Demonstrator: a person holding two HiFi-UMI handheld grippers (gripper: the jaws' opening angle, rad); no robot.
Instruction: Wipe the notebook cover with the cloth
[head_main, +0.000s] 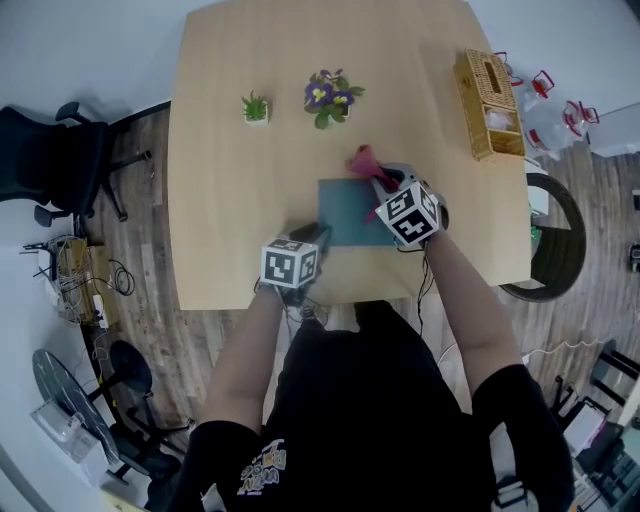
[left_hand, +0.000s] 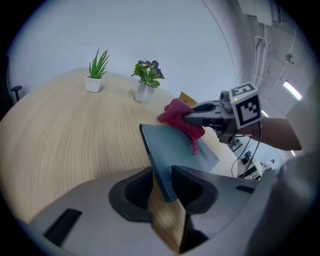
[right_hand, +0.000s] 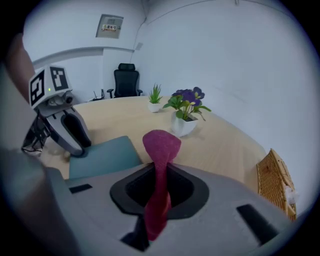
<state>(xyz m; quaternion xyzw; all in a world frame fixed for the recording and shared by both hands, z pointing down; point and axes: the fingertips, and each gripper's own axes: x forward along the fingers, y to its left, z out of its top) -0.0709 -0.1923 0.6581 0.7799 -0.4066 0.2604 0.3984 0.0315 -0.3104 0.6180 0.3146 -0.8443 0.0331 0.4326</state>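
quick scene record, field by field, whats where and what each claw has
table: light wood
notebook: teal, on the table near the person
left claw: shut on the notebook's near corner
right claw: shut on the cloth
cloth: pink, at the notebook's far edge
others: small green plant, purple-flowered plant, wicker box

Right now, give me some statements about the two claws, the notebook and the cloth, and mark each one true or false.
1. The right claw is shut on the magenta cloth. True.
2. The left claw is open and empty. False: it is shut on the grey-blue notebook, at its edge.
3. The cloth is at the notebook's near side, by the person. False: it is at the far side.
4. The woven wicker box stands apart from the notebook. True.
5. The purple-flowered potted plant stands on the notebook. False: it stands on the light wooden table.
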